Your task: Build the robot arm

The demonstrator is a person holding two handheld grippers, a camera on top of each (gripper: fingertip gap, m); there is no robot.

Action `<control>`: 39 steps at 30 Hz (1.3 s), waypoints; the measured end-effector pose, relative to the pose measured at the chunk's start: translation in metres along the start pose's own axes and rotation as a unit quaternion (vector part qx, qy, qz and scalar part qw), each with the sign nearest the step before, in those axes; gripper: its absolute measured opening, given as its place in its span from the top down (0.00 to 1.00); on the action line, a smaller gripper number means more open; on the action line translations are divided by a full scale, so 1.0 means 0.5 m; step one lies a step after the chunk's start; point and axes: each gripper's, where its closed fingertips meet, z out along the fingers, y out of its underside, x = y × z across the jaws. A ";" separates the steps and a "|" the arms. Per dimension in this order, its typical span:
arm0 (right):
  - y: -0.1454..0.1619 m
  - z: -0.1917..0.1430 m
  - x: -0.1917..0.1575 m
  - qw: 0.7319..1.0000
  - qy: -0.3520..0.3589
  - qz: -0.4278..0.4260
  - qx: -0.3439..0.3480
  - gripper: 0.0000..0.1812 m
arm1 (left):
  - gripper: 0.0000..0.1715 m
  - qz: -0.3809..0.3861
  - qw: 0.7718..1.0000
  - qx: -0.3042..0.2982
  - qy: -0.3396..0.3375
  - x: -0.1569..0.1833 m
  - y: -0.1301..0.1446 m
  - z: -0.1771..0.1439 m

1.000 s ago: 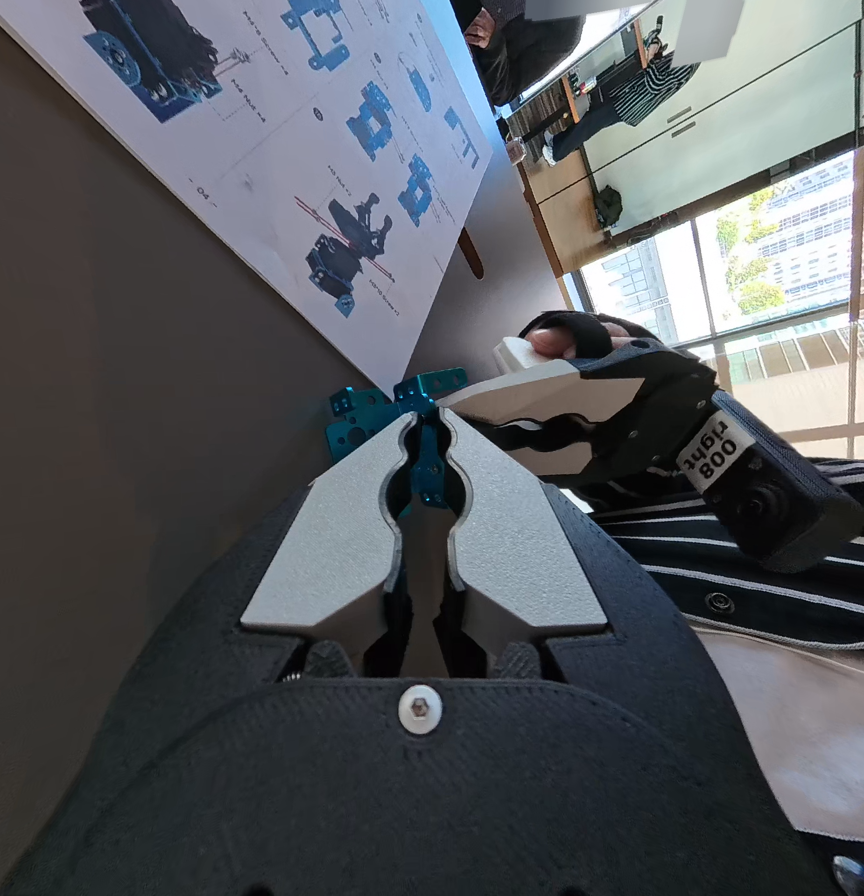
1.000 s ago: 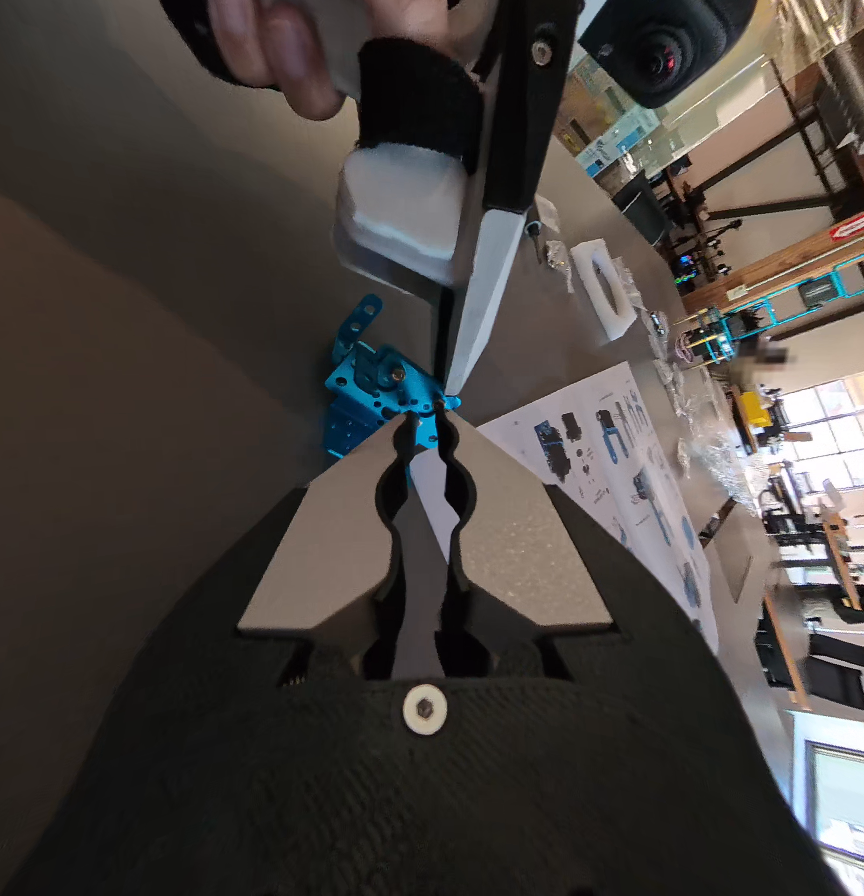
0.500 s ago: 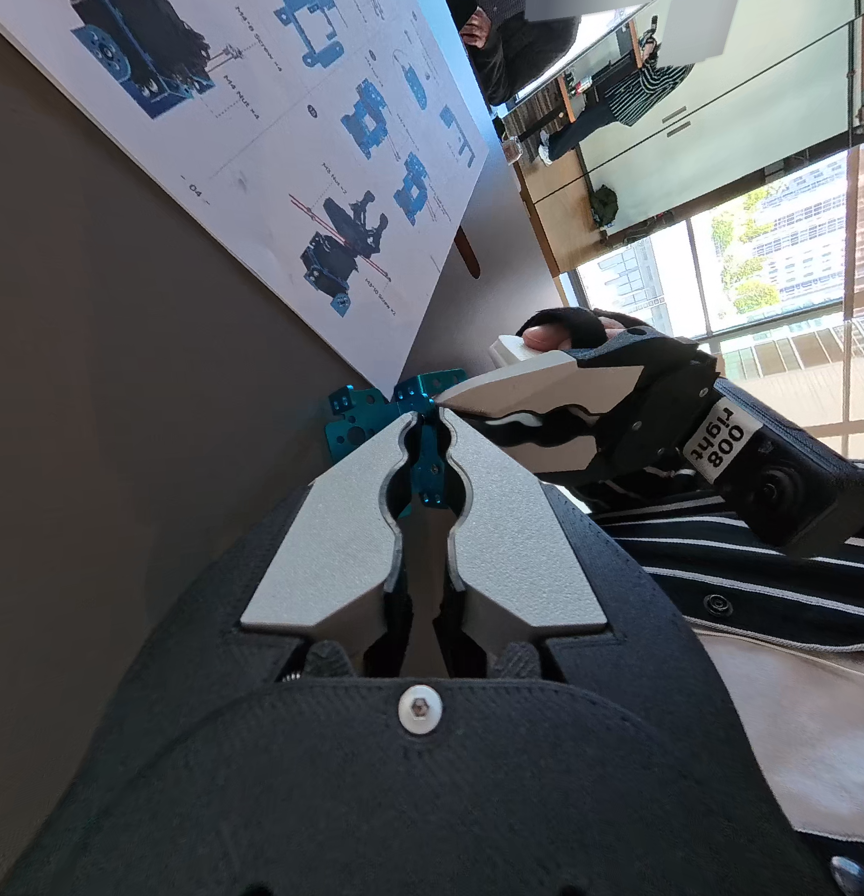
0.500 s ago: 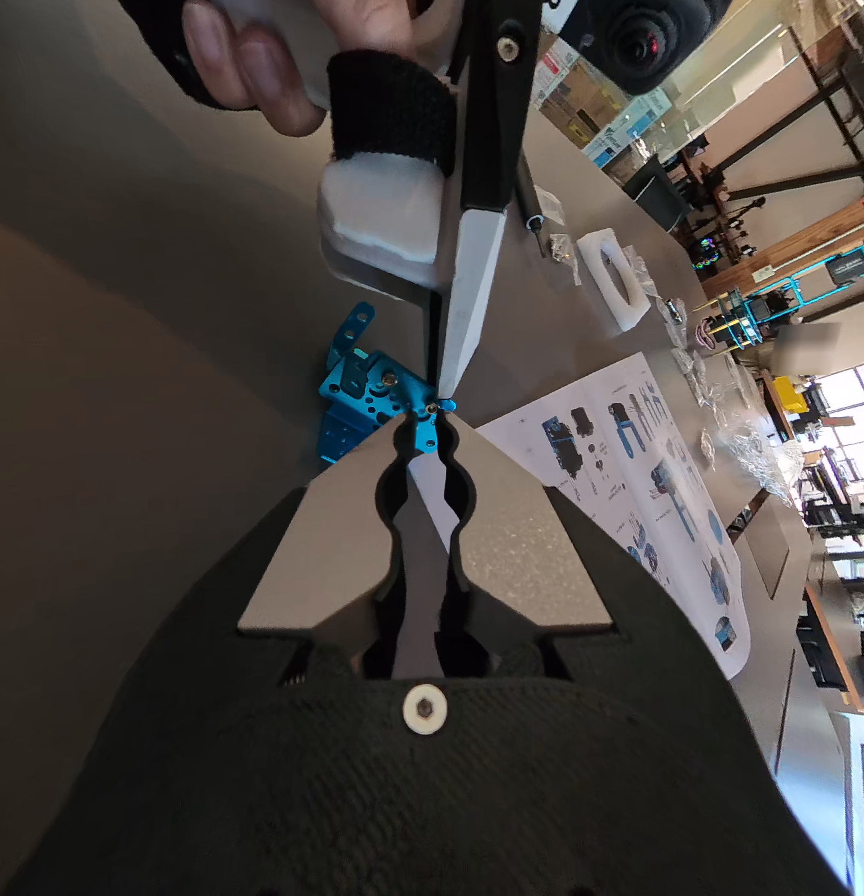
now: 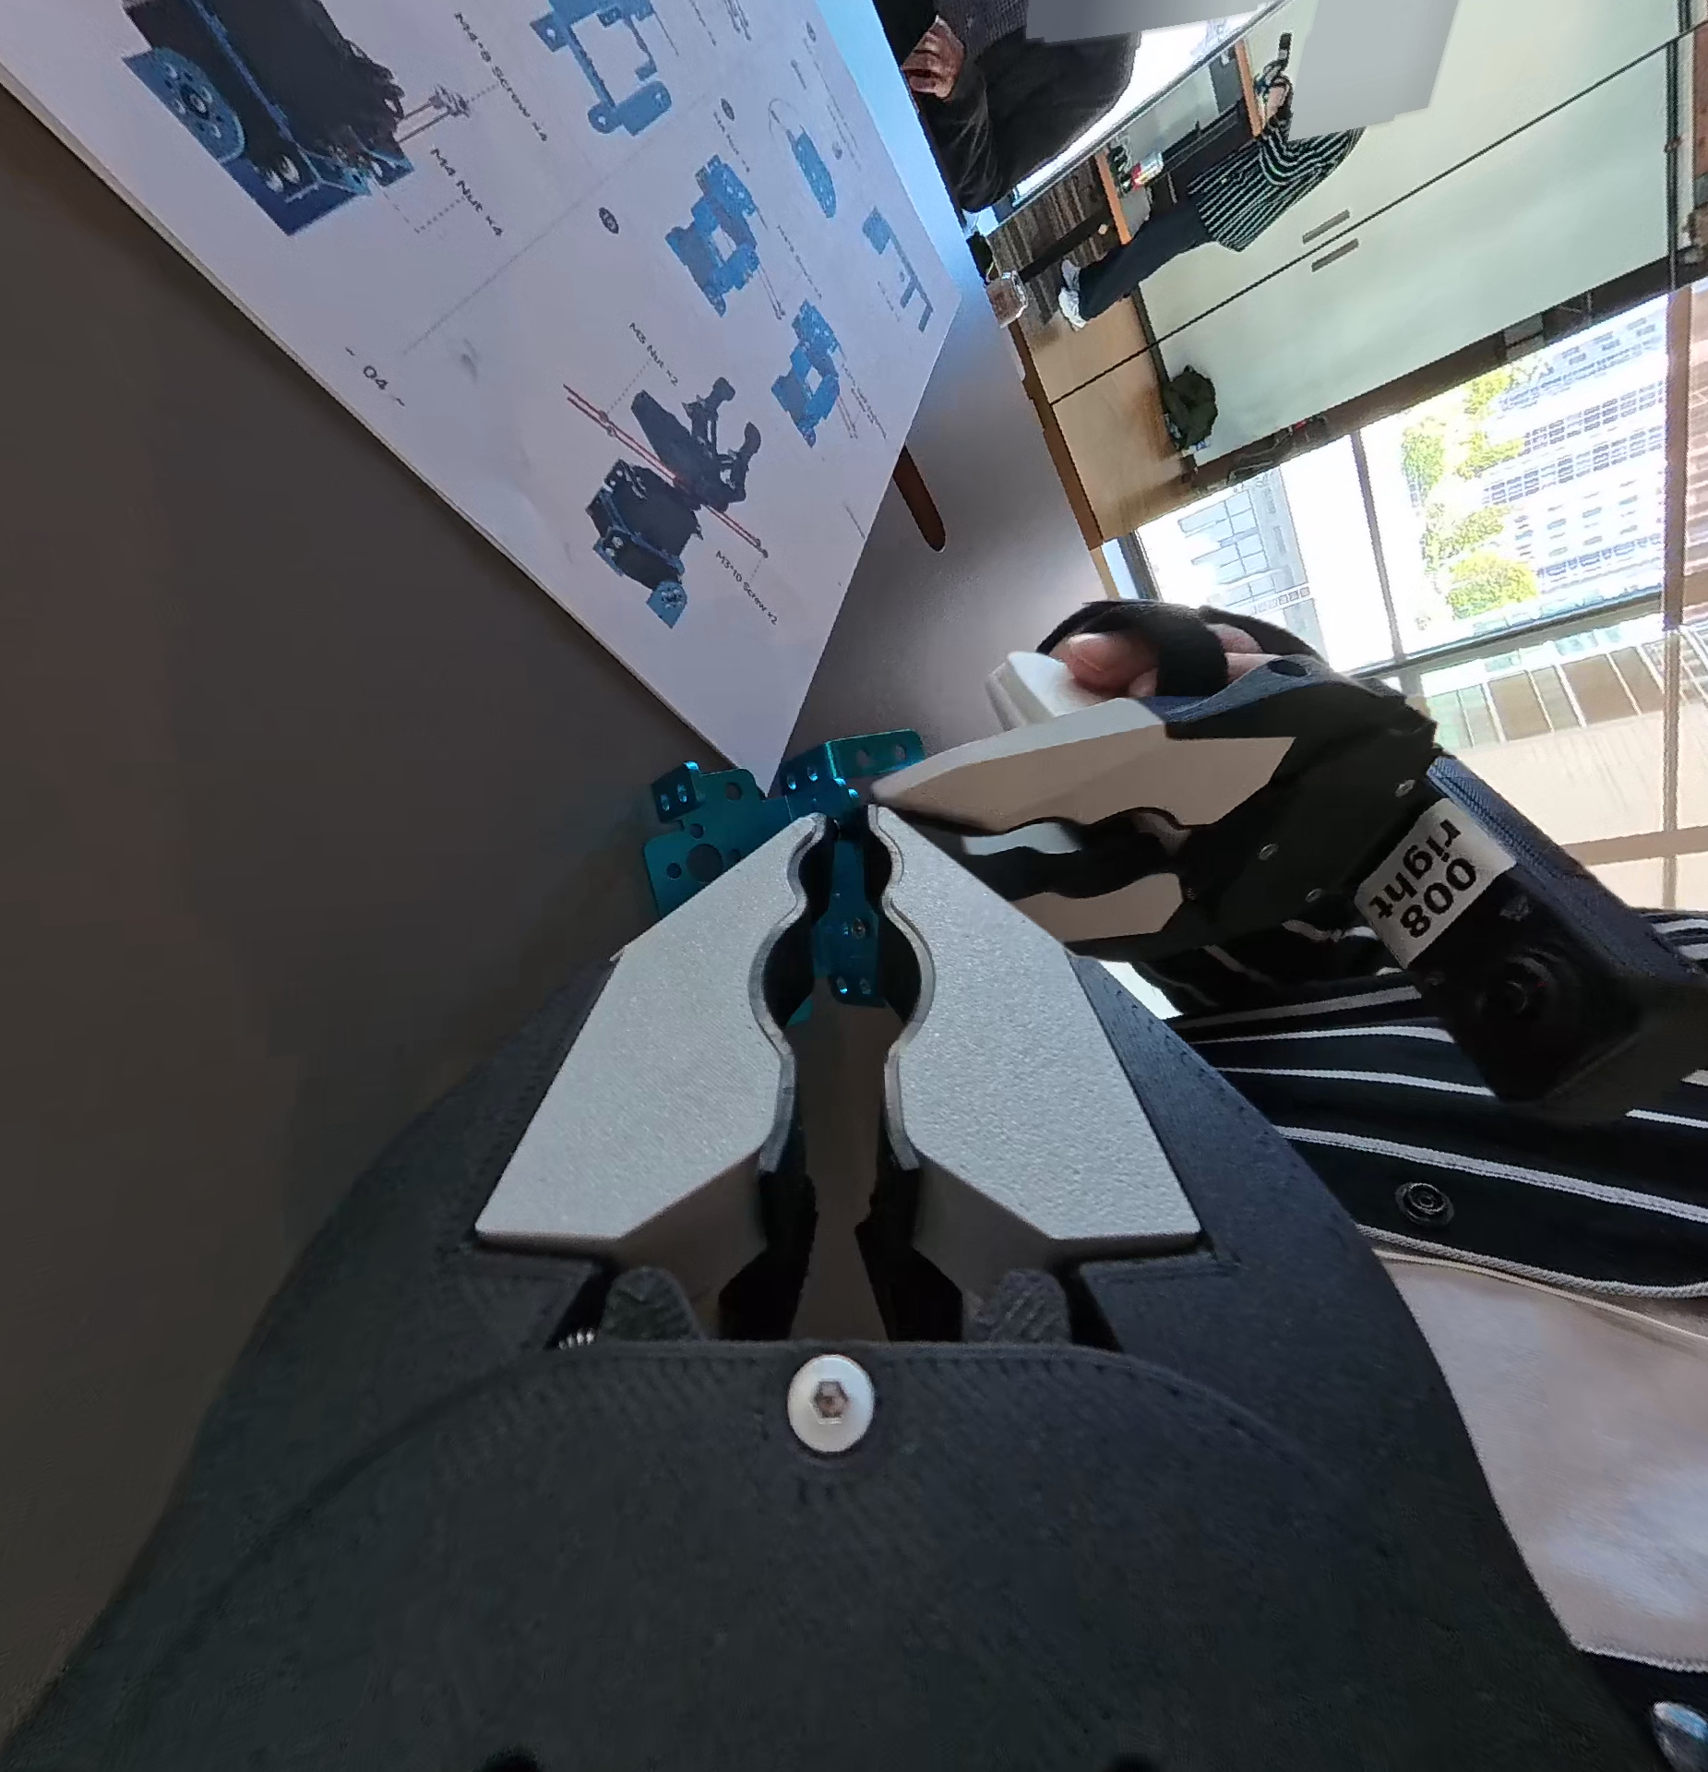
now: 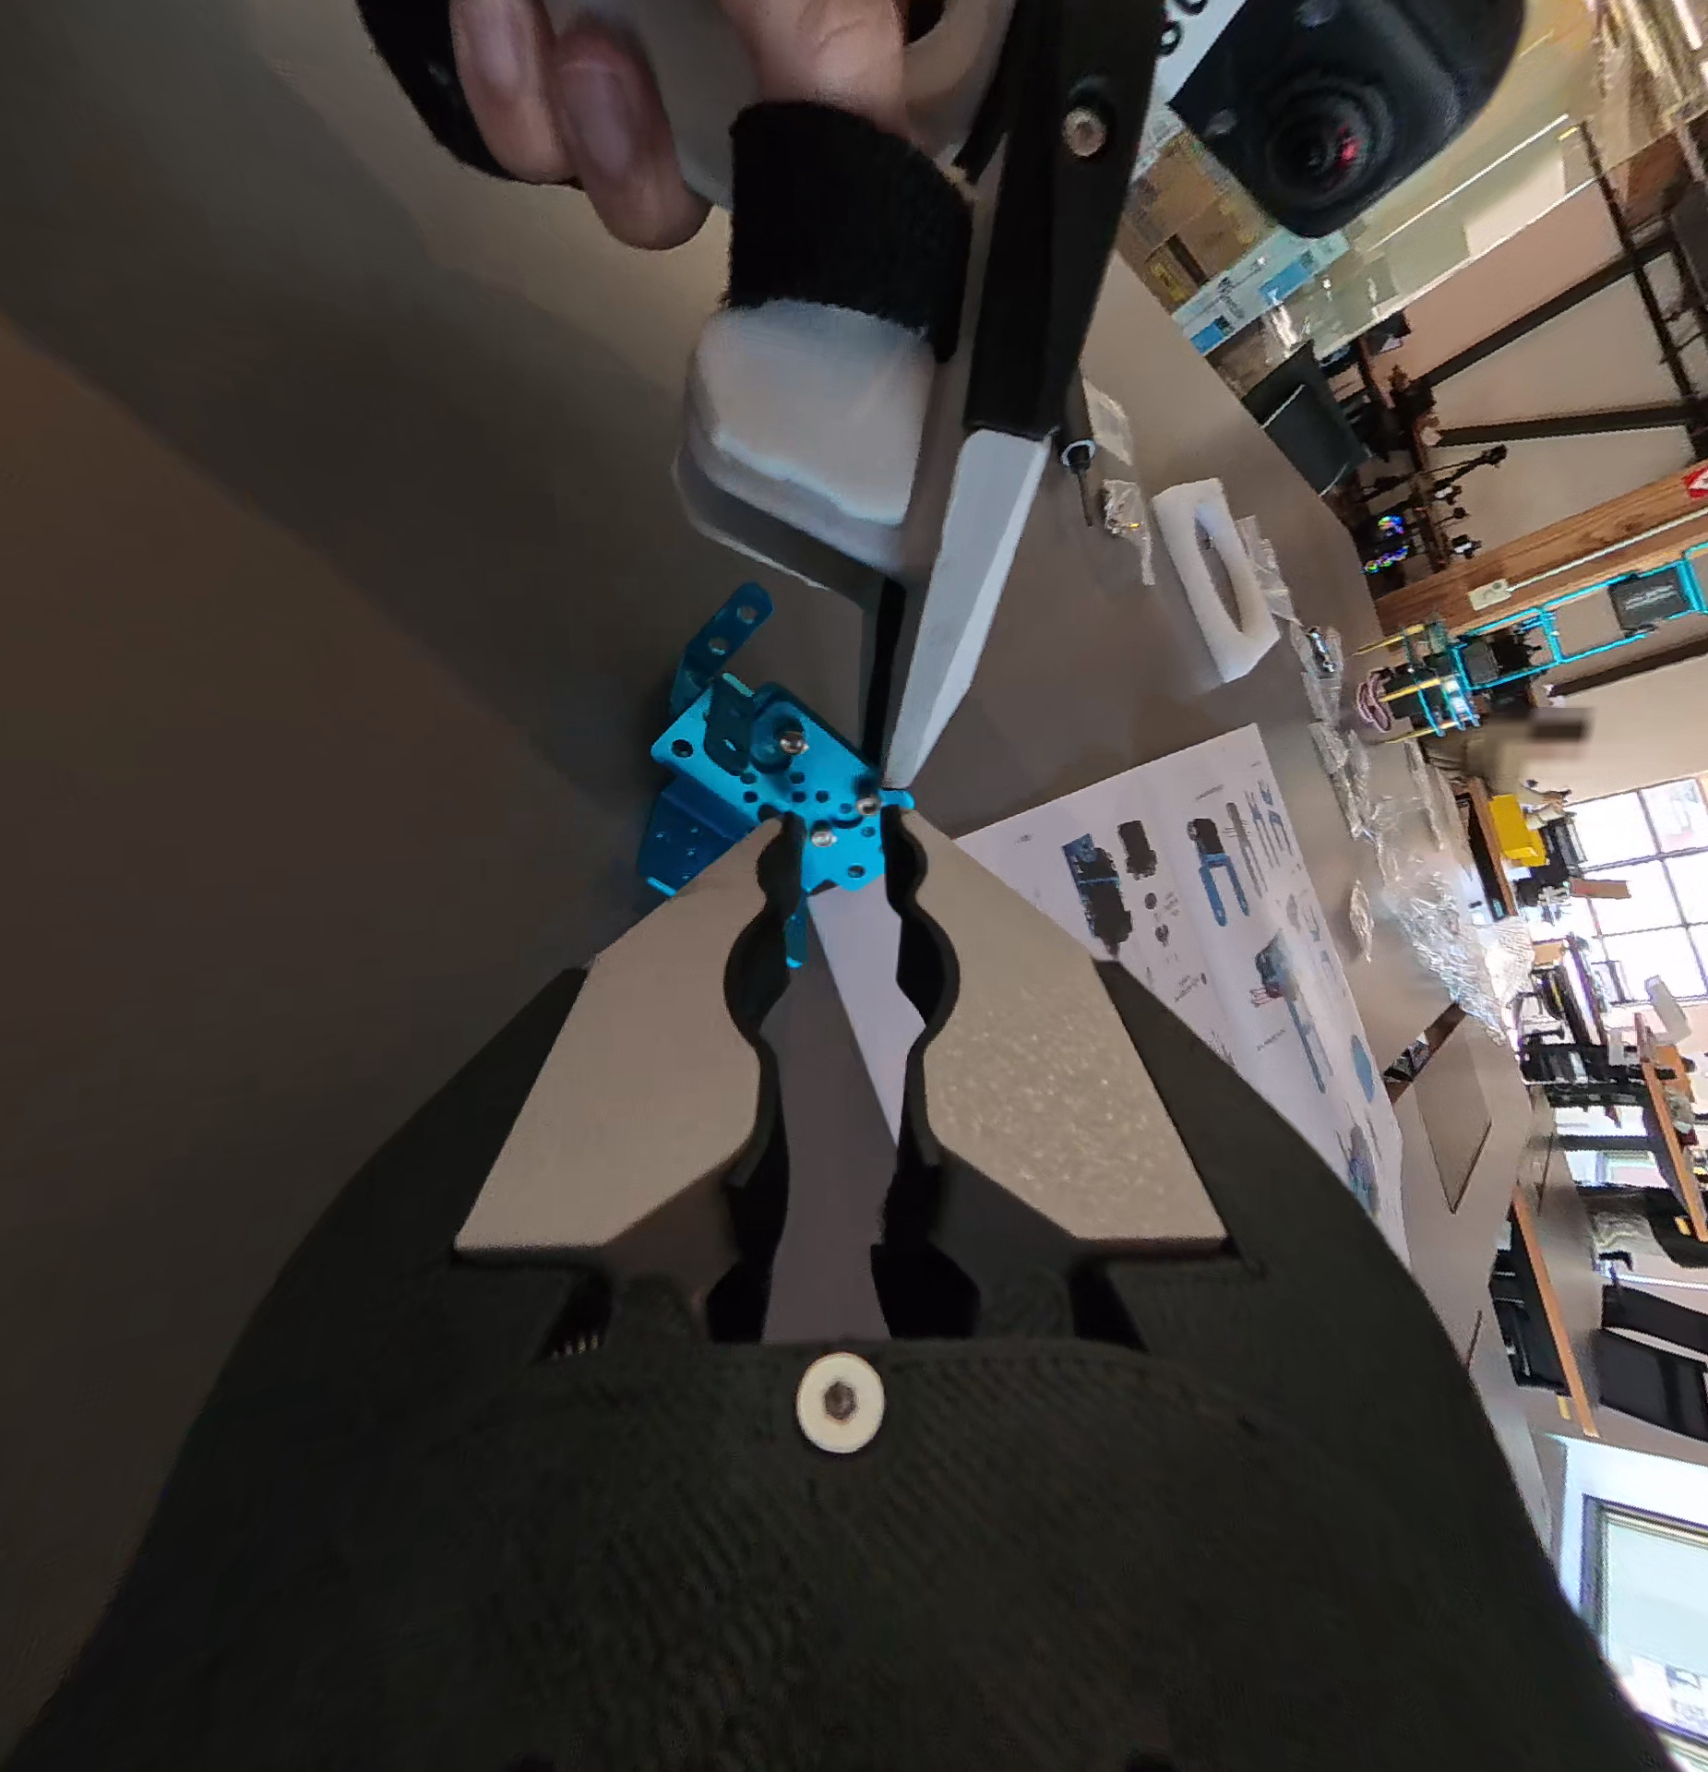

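Observation:
A blue metal bracket assembly (image 5: 854, 925) with small holes and screws is held just above the brown table (image 5: 207, 767). My left gripper (image 5: 845, 827) is shut on a narrow blue part of it. In the right wrist view the assembly (image 6: 735, 757) shows a flat perforated plate, which sits between the tips of my right gripper (image 6: 837, 820). The jaws stand a little apart and close on the plate's edges. The left gripper (image 6: 893, 767) comes down from above, tip to tip with the right. In the left wrist view the right gripper (image 5: 917, 810) enters from the right.
A white printed instruction sheet (image 5: 543, 288) lies on the table just beyond the assembly, and also shows in the right wrist view (image 6: 1214, 911). A white foam piece (image 6: 1209, 585) and clear bags of small parts (image 6: 1425, 892) lie farther off. A striped sleeve (image 5: 1406, 1103) is at the right. My left and right fingertips are right by each other.
The right gripper's jaws stand wider than before, and the blue plate now shows face-on between its tips. The left gripper keeps its hold and has barely moved.

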 end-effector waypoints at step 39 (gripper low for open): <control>0.006 0.006 0.001 0.999 -0.001 -0.010 -0.040 0.90 | 0.98 0.003 1.000 0.001 0.000 0.001 0.000 0.002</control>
